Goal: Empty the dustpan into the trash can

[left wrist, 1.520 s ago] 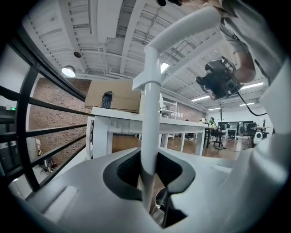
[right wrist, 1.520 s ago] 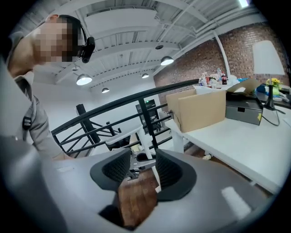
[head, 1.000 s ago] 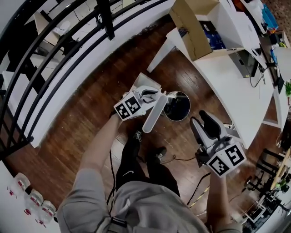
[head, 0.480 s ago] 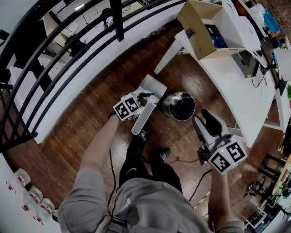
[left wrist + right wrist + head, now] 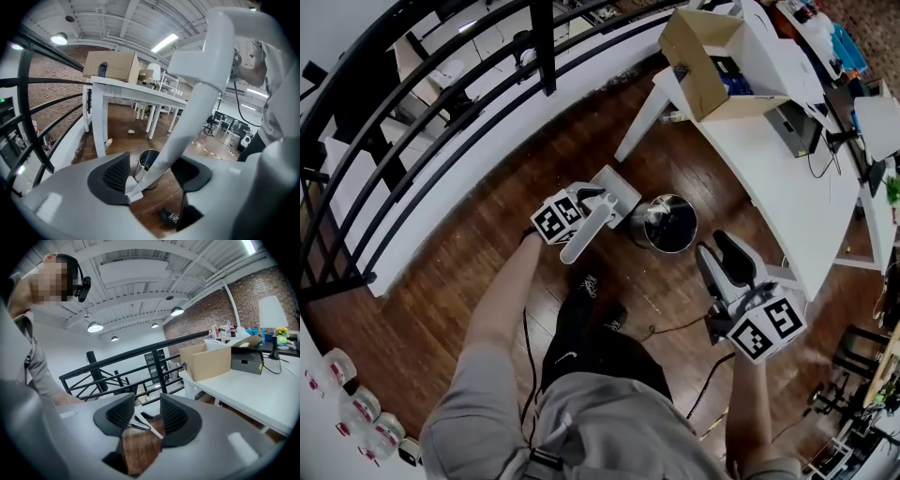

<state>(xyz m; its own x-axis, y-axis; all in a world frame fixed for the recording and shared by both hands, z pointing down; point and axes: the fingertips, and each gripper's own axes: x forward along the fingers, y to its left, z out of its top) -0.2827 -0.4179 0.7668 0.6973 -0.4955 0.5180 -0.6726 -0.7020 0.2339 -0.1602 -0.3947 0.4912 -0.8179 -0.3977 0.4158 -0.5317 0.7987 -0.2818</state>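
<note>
Floorboards (image 5: pixel 478 234) of dark wood spread beneath both my grippers. Off to the outer side of my right gripper (image 5: pixel 145 416) stood a white table (image 5: pixel 769 141), with an open cardboard box (image 5: pixel 703 56) at its far end. Ahead of my left gripper (image 5: pixel 152 174) was the round metal trash can (image 5: pixel 667 223). The white dustpan (image 5: pixel 617 190) lay just beside the can, directly in front of my left jaws. Its long handle (image 5: pixel 584 236) ran back between those jaws, which were opening, with the right pad clear of it. My right gripper's jaws stood apart with nothing between them.
</note>
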